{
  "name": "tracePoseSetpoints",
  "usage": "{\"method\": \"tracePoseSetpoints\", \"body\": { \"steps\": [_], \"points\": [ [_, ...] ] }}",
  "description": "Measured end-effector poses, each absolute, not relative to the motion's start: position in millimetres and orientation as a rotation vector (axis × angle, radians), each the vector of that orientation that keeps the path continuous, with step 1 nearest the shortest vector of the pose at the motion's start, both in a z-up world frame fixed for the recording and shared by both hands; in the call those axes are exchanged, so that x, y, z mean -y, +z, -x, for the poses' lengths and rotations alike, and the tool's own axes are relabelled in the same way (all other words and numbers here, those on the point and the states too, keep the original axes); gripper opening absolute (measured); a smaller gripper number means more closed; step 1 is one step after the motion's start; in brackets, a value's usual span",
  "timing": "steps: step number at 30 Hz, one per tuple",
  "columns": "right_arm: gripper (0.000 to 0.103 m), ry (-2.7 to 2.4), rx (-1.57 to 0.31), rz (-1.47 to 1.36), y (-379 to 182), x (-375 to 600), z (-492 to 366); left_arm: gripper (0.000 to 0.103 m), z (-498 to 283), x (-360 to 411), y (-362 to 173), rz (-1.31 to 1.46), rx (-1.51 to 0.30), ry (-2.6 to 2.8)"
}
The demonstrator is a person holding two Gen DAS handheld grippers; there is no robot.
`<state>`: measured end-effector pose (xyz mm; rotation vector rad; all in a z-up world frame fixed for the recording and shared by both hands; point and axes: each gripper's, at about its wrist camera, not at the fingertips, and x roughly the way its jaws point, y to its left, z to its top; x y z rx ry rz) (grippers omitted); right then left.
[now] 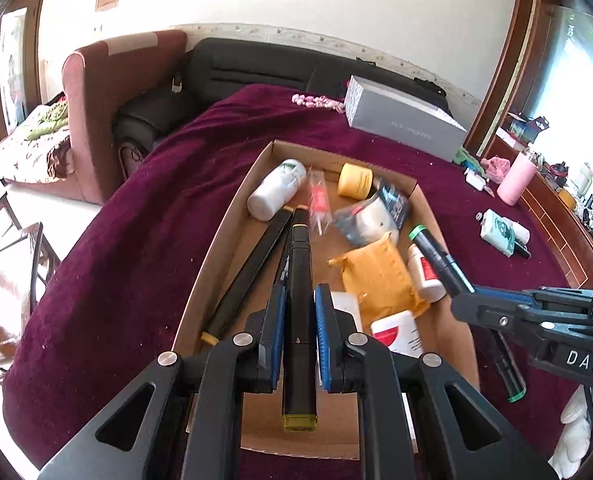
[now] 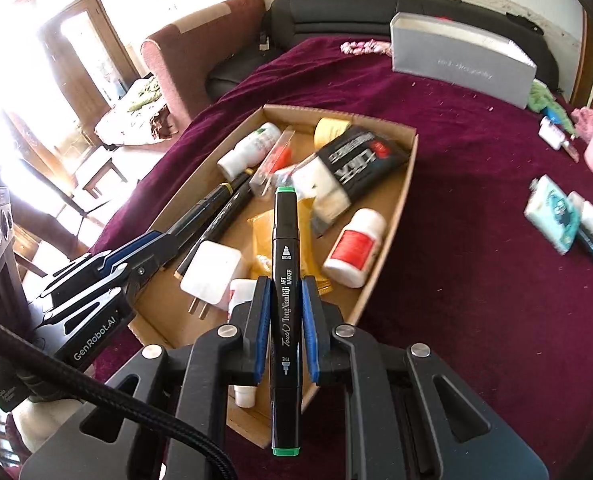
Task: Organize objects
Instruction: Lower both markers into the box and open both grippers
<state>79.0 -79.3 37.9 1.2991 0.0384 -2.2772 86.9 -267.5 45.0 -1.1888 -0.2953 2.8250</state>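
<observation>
Already the cardboard box (image 1: 224, 240) holds most items; the left gripper (image 1: 300, 336) pinches a yellow-capped marker (image 1: 299, 320), the right gripper (image 2: 284, 328) a green-capped marker (image 2: 284, 280), both above it. A few things on the far right remain on the maroon cloth (image 2: 476, 240).

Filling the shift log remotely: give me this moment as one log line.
left gripper: shut on yellow-capped marker | right gripper: shut on green-capped marker | both over cardboard tray | markers unreleased

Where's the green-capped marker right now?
The green-capped marker is clamped in the right gripper, held above the cardboard tray, with the white bottle with a red label just to its right.
</observation>
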Motion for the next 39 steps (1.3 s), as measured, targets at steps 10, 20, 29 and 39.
{"method": "tracePoseSetpoints", "body": {
  "steps": [10,20,29,39],
  "points": [
    [0.013,-2.239,-0.017,-1.371,14,90,-75,0.012,-79,274,27,1.262,0.312,2.799],
    [0.013,-2.239,-0.039,-1.399,1,93,-67,0.012,-76,283,22,1.252,0.39,2.789],
    [0.014,-2.23,-0.045,-1.411,-3,96,-63,0.014,-73,288,21,1.241,0.441,2.767],
    [0.03,-2.247,-0.011,-1.423,-7,92,-60,0.048,-72,284,25,1.21,0.437,2.751]
  ]
}}
